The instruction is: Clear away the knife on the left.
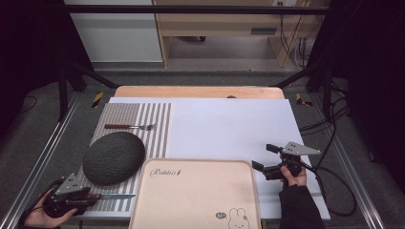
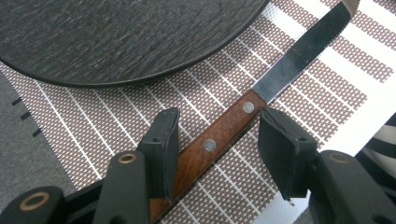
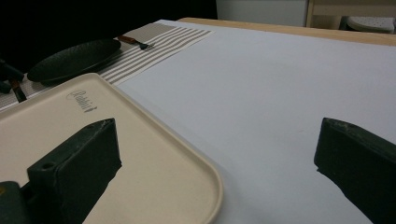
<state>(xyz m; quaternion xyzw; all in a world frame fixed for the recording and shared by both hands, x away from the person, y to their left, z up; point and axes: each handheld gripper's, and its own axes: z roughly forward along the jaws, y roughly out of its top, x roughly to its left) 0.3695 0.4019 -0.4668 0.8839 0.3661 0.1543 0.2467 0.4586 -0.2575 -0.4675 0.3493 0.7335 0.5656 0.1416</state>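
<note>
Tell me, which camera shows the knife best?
The left gripper view: the knife is big there, its wooden handle between the left gripper's black jaws. The high view shows the knife small beside the dark plate. The right gripper view shows just a dark sliver at its left edge.

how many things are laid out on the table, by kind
knife: 1
fork: 1
dark plate: 1
beige tray: 1
striped placemat: 1
total: 5
</note>
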